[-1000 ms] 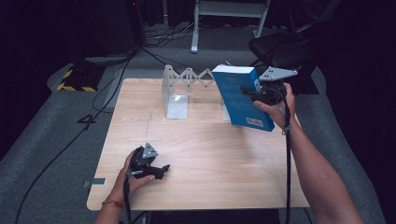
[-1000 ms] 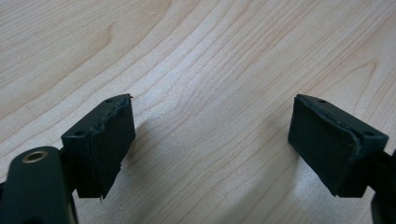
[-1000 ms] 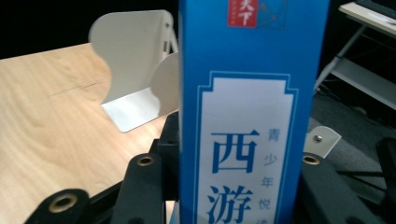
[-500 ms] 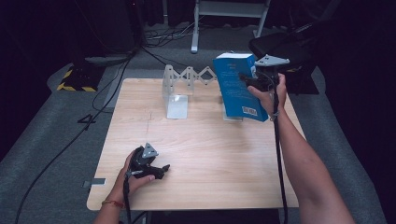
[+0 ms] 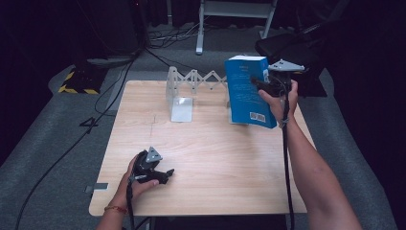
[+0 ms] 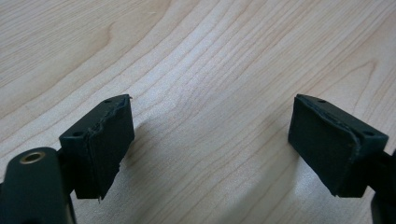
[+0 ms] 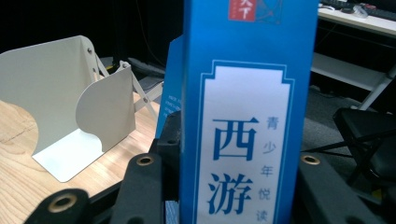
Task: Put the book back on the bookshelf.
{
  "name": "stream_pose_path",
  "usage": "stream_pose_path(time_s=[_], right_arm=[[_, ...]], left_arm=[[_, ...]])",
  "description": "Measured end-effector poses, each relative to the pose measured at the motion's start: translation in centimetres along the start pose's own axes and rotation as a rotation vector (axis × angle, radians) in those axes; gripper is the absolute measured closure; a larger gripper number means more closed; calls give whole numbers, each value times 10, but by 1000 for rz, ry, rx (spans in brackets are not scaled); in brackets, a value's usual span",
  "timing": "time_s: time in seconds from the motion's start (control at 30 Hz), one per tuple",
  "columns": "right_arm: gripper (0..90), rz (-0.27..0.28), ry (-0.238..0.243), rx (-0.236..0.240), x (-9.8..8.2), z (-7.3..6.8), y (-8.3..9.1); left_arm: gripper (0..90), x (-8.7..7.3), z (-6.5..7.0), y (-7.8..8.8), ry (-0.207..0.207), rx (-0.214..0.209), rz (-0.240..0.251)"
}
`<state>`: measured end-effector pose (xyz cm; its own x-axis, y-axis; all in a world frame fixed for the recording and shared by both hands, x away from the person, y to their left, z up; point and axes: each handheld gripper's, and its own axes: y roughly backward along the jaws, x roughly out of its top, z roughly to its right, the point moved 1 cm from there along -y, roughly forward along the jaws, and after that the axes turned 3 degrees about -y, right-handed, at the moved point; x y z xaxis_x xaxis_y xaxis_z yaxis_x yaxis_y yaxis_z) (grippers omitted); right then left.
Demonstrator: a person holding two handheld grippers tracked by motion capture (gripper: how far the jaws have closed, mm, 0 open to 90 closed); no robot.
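Observation:
A thick blue book (image 5: pixel 249 91) stands upright at the back right of the wooden table (image 5: pixel 210 158), held by its spine side in my right gripper (image 5: pixel 261 85). In the right gripper view the book's blue spine (image 7: pixel 247 116) with white label sits clamped between the two black jaws. An extendable grey metal book rack (image 5: pixel 184 93) stands at the back middle of the table, its end plate (image 7: pixel 70 121) to the left of the book. My left gripper (image 5: pixel 165 173) rests on the table near the front left, open, its pads (image 6: pixel 100 144) wide apart over bare wood.
Cables (image 5: pixel 119 86) trail over the grey floor to the left of the table. A black chair (image 5: pixel 292 45) stands behind the table's back right corner. A yellow-black striped block (image 5: pixel 79 82) lies on the floor at the far left.
My right gripper has carried the book a little to the left and set it more upright, nearer the rack. The left gripper has stayed where it was.

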<state>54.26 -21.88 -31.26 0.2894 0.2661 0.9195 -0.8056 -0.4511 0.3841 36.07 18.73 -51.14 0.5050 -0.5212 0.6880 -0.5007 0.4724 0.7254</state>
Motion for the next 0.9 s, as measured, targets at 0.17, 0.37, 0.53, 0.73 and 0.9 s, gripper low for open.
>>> stream_pose_path(time_s=[0.17, 0.37, 0.53, 0.73, 0.9], right_arm=[[615, 29, -22, -3, -2, 2, 11], [615, 30, -37, -11, -5, 2, 3], [615, 28, -35, -12, -6, 0, -9], [615, 37, -40, -17, -6, 0, -26], [614, 63, -25, -14, -18, -3, -30]], left_arm=[[147, 0, 0, 0, -3, 0, -1], [147, 0, 0, 0, -4, 0, -1], [147, 0, 0, 0, -3, -1, -1], [147, 0, 0, 0, 2, -5, 0], [147, 0, 0, 0, 1, -4, 0]])
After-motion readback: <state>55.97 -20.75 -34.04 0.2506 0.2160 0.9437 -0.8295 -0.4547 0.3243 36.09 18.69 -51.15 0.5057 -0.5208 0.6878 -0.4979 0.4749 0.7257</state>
